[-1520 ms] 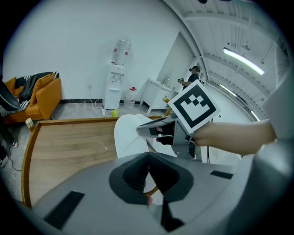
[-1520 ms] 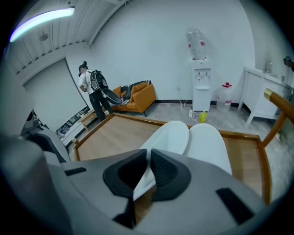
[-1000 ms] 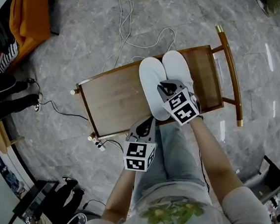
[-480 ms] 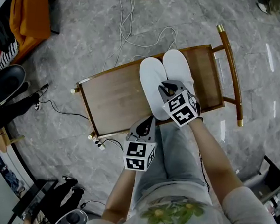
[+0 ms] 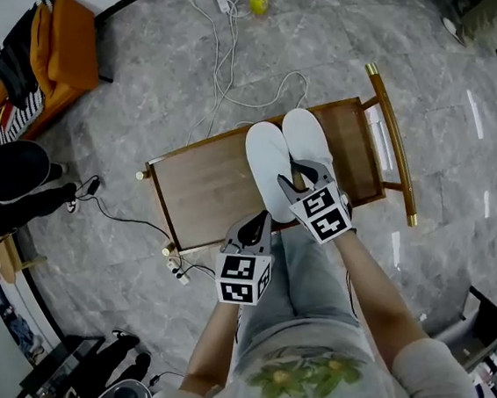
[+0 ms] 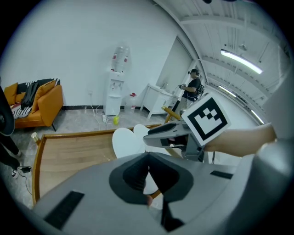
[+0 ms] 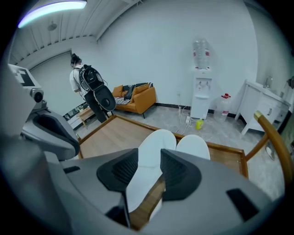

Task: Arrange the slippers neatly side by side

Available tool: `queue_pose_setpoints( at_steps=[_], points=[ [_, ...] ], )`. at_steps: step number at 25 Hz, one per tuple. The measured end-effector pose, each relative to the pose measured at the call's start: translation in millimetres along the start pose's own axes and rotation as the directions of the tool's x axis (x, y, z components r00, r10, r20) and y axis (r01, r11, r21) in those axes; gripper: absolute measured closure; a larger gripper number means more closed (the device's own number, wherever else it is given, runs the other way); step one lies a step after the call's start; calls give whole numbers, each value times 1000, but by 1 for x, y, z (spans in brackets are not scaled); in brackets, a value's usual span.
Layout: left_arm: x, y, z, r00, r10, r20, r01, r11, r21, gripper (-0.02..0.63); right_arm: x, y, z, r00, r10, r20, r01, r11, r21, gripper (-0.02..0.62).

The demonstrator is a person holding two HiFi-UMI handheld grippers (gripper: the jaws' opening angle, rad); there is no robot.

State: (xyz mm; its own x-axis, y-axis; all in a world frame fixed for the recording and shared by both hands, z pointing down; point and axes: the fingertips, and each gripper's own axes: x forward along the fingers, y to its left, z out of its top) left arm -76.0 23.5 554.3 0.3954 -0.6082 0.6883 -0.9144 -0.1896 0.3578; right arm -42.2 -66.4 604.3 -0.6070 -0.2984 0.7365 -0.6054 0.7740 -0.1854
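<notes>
even, bright indoor light; ceiling strip lights (image 6: 241, 61) glare, floor (image 5: 470, 111) reflects streaks, gripper views bend strongly at edges.

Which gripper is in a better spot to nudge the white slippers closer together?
Probably right. The right gripper hangs directly over the slippers; its jaws have just been opening and grip nothing. The left gripper sits back at the wooden chair's near edge, jaws together, short of the slippers.

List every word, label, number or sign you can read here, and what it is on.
No readable text anywhere.
Left cube: black-and-white square markers, no letters.
Right cube: the same.
Dispenser: any label too blurred.
Shirt: leaf print, no words.
</notes>
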Motion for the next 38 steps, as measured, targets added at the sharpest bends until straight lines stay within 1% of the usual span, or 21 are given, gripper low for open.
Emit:
queue_pose_setpoints(
  at_steps=[4, 8, 11, 15, 19, 21, 24, 28, 30, 33, 38],
  points=[
    [-15, -8, 24, 999, 4, 42, -5, 1000, 21, 591, -28, 17, 8, 999, 8, 31, -8, 1000, -26, 437],
    [-30, -20, 40, 998, -1, 64, -2, 998, 58, 592, -56, 32, 10, 998, 22, 56, -20, 999, -39, 436],
    [-40, -20, 54, 995, 4, 98, -11, 997, 72, 592, -74, 37, 12, 997, 26, 77, -22, 999, -50, 436],
    [-55, -28, 71, 991, -10, 136, -3, 995, 98, 591, -99, 39, 16, 995, 26, 100, -19, 997, -73, 436],
    [-74, -35, 81, 988, -27, 152, 7, 991, 134, 592, -123, 44, 24, 989, 12, 145, -6, 999, -42, 439],
    [-81, -37, 91, 985, -36, 166, 13, 990, 138, 592, -135, 46, 33, 986, 7, 164, -2, 1000, -30, 451],
    [-86, -44, 107, 979, -52, 197, 24, 989, 145, 592, -152, 47, 44, 984, 7, 180, 1, 999, -44, 477],
    [-94, -59, 108, 975, -79, 209, 40, 982, 183, 592, -174, 56, 46, 972, 10, 233, -1, 999, -38, 555],
    [-95, -63, 106, 974, -90, 207, 50, 980, 193, 591, -181, 60, 45, 970, 16, 244, -8, 999, -35, 589],
    [-98, -65, 102, 975, -98, 198, 61, 981, 186, 591, -184, 67, 40, 974, 23, 227, -16, 999, -35, 589],
    [-99, -66, 101, 975, -97, 198, 58, 979, 194, 591, -188, 66, 37, 971, -8, 239, 12, 1000, -15, 589]
  ],
)
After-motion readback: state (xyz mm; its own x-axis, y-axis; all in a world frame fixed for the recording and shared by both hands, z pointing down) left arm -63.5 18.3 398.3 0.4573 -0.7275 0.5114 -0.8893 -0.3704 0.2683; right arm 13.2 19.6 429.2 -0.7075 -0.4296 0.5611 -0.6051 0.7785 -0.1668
